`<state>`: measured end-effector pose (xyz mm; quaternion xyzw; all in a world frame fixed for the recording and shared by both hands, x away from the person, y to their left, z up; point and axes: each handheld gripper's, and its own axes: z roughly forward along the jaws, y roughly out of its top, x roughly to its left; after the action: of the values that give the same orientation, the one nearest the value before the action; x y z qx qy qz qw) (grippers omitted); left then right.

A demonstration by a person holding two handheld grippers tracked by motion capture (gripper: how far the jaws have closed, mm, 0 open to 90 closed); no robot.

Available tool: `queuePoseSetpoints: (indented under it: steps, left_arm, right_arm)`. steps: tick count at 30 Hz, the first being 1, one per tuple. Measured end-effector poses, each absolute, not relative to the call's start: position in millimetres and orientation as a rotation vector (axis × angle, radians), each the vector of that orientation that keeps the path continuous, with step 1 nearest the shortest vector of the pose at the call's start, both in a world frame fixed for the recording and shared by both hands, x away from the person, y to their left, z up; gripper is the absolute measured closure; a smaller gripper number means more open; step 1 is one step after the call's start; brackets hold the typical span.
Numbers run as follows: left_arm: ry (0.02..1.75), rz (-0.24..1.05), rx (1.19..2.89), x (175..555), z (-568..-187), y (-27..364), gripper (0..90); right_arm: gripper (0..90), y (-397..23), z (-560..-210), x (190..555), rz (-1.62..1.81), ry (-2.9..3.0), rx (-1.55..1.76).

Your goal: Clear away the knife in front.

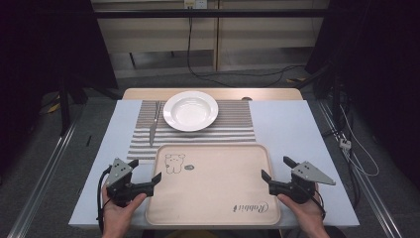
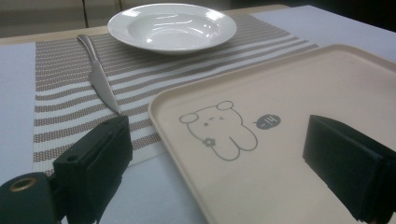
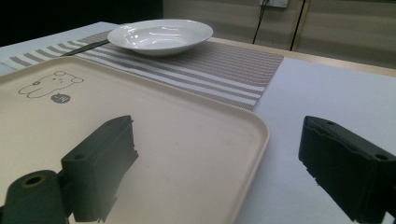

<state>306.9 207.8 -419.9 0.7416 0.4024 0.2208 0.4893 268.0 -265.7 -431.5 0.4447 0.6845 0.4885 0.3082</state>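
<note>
Left gripper [image 1: 148, 178] at 7 o'clock of the table, held by the person's left hand [image 1: 118, 214]; jaws spread wide and holding nothing. In the left gripper view its gripper [image 2: 215, 163] straddles the tray's left rim, one jaw over the white table cover, the other over the tray's inside; contact with the rim can't be told

Right gripper [image 1: 278, 167] at 5 o'clock, held by the right hand [image 1: 305, 214], jaws likewise wide apart and empty. In the right gripper view [image 3: 217, 163] one jaw hangs over the tray's inside, the other over the table cover past the tray's right rim; touching or not, can't tell

Tray [image 1: 218, 198] sits between the two grippers at 6 o'clock, at the near edge of the table: beige, rectangular, rounded corners, raised rim, nothing on it. Bear drawing [image 1: 174, 163] near its far-left corner, a small dark speech-bubble mark just beside it, "Rabbit" script [image 1: 250, 206] near the near-right corner, upside down from the high view

White table cover [image 1: 292, 134] under everything. Beyond the tray, toward 12 o'clock, a brown-and-white striped placemat [image 1: 233, 124], its near edge tucked under the tray's far rim. On the mat a white deep plate [image 1: 190, 110], empty, glossy. Just left of the plate, at 11 o'clock, a metal knife [image 1: 154, 124] lies flat on the mat, blade toward the tray, handle away
</note>
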Motion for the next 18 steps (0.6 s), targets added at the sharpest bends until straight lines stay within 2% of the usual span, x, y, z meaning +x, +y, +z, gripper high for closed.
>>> queuePoseSetpoints:
  steps: [18]
  left_arm:
    - [0.958, 0.565, 1.806, 322.0, -407.9, 210.4, 7.7]
  right_arm:
    - [10.6, -264.0, -431.5, 269.1, 1.278, 1.814, 1.179]
